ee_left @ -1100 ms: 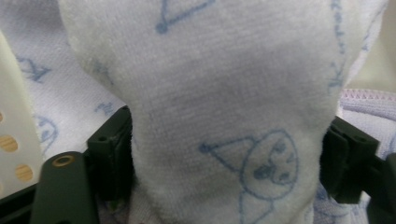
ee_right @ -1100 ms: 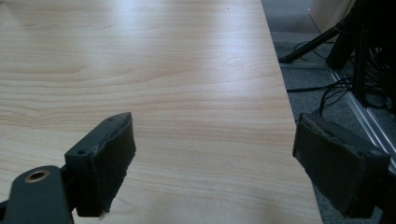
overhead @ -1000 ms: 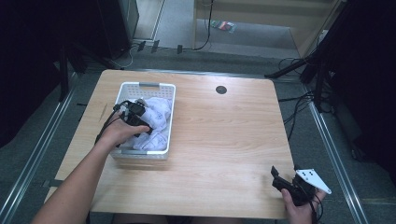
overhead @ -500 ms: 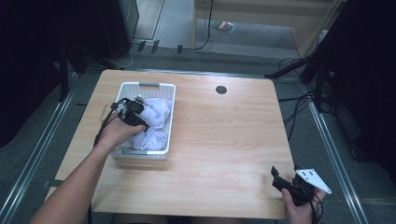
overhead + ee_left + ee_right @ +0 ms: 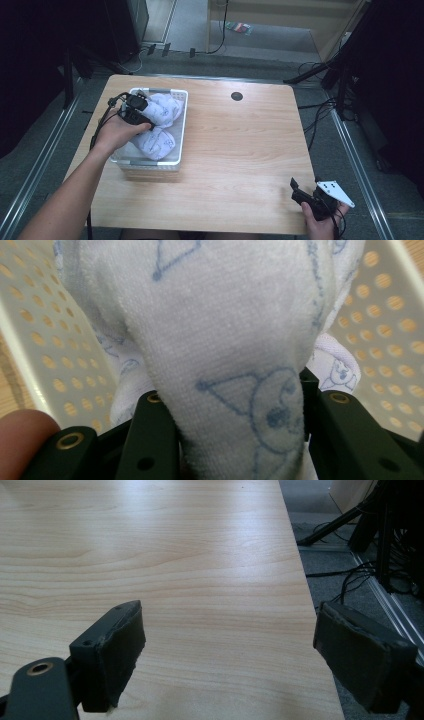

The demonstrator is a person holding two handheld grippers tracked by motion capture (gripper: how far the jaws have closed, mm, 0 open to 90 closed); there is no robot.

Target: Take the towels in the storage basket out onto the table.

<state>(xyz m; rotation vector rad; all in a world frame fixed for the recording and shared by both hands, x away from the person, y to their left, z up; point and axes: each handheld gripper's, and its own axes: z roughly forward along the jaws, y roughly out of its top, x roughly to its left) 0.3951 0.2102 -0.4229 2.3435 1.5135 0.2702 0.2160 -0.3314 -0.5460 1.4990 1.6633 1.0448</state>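
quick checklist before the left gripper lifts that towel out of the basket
1. Left gripper clamped on the white printed towel: ok, cloth is pinched between both jaws.
2. Towel free of the white perforated basket: not ok, it hangs inside the walls.
3. Second towel left behind: cannot tell, the cloths touch.
4. Bare table beside the basket for setting down: ok.
5. Right gripper out of the way: ok, open at the table's near right corner.

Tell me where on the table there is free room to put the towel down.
The wood between the white basket and the right hand-held gripper is bare, up to the round hole at the far edge. The basket is crowded: the left hand-held gripper is clamped on a towel there, with another towel beside it.
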